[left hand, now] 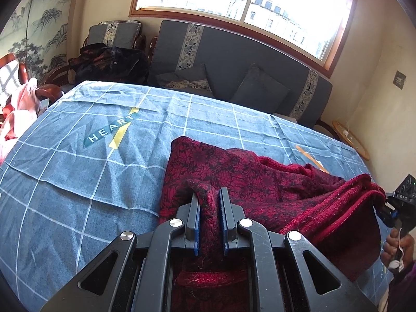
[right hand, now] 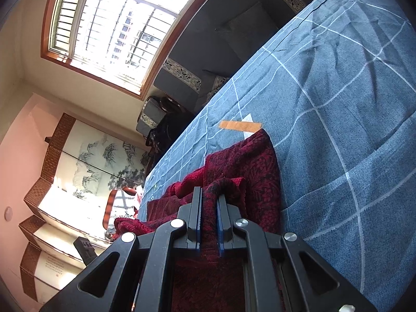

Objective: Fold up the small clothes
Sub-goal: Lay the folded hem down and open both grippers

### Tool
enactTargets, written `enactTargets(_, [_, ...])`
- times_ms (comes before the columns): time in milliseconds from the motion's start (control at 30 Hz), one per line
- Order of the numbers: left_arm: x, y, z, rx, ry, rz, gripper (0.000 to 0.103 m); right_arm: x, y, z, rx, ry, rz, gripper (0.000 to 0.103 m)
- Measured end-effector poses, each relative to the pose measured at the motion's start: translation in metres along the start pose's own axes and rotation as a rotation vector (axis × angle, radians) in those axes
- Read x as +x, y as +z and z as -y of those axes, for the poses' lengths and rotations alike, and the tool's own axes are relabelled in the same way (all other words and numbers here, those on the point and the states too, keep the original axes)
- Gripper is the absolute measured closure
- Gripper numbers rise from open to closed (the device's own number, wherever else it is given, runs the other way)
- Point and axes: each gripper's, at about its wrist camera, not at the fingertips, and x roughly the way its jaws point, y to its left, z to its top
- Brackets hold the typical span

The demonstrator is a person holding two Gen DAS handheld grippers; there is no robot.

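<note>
Two hand-held grippers pinch one dark red garment (left hand: pixel 234 171): the left hand-held gripper (left hand: pixel 209 195) is nearly closed on a bunched fold, and the right hand-held gripper (right hand: pixel 209 195) likewise clamps another fold. Most of the garment lies on the blue checked cloth (left hand: pixel 78 182) covering the surface, near an orange strip (right hand: pixel 239 125).

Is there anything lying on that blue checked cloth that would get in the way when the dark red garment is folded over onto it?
Nothing visible does. Both the left gripper and the right gripper already pinch the dark red patterned garment, and the blue checked cloth beyond it lies bare. Only a flat orange tape strip sits near the far edge.
</note>
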Motion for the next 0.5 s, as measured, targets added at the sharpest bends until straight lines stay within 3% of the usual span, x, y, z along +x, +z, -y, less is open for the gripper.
enactTargets(167, [0.000, 0.001, 0.001, -0.002, 0.001, 0.003, 0.086, 0.005, -0.002, -0.001, -0.006, -0.013, 0.004, 0.091])
enactTargets(267, [-0.002, 0.003, -0.001, -0.029, -0.014, 0.014, 0.077, 0.007, -0.002, 0.002, 0.008, -0.010, 0.008, 0.091])
enactTargets(300, [-0.003, 0.004, -0.003, -0.045, -0.023, 0.018, 0.060, 0.008, -0.001, 0.002, 0.012, -0.011, 0.008, 0.091])
enactTargets(333, [-0.005, 0.006, -0.005, -0.064, -0.018, 0.030, 0.035, 0.008, -0.001, 0.003, 0.016, -0.011, 0.008, 0.091])
enactTargets(367, [-0.009, 0.008, -0.008, -0.089, -0.005, 0.054, 0.024, 0.009, -0.002, 0.003, 0.018, -0.012, 0.008, 0.091])
enactTargets(400, [-0.015, 0.009, -0.011, -0.116, -0.003, 0.092, 0.016, 0.010, -0.001, 0.004, 0.018, -0.015, 0.008, 0.091])
enactTargets(500, [-0.030, 0.017, -0.021, -0.168, -0.029, 0.174, 0.011, 0.012, 0.000, 0.007, 0.026, -0.015, 0.010, 0.091])
